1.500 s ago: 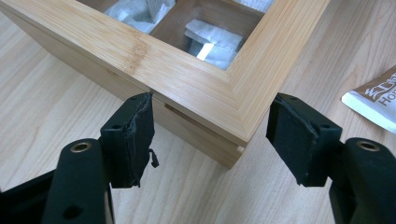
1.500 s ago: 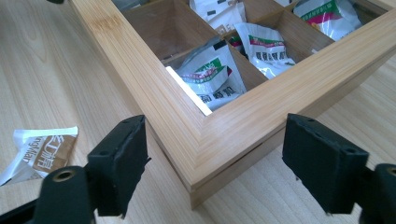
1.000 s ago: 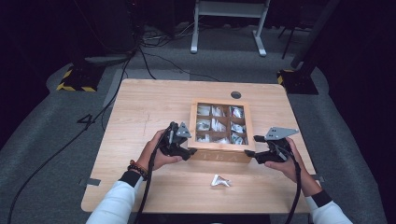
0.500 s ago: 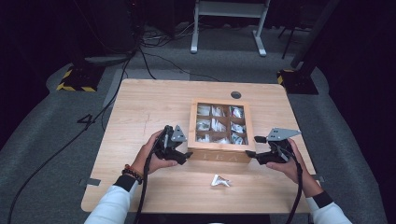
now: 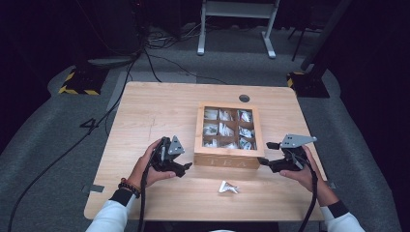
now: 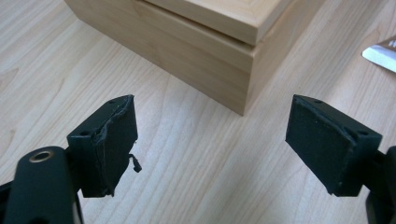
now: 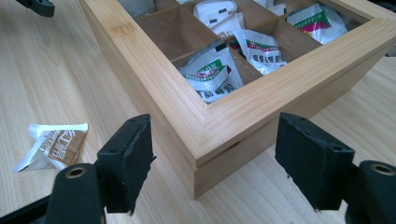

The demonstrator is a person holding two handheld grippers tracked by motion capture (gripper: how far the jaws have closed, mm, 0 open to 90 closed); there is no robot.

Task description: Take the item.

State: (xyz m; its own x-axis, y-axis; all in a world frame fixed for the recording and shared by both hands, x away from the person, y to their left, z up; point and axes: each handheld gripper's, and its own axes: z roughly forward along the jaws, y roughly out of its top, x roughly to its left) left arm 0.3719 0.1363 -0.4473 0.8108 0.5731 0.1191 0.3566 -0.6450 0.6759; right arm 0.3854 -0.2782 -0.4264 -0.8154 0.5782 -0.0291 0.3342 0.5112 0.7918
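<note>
High view: both hands (image 5: 153, 169) flank wooden box (image 5: 227, 157), seemingly apart.

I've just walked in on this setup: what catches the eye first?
The wooden box at mid-table, its compartments stuffed with white packets. A gripper flanks each near corner, left gripper and right gripper, both open and empty. One loose sachet lies on the table in front of the box.

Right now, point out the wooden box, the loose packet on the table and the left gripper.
wooden box (image 5: 226, 158), high view, on its front wall
loose packet (image 5: 228, 187), high view, on its middle
left gripper (image 5: 185, 167), high view, midway between its fingertips
</note>
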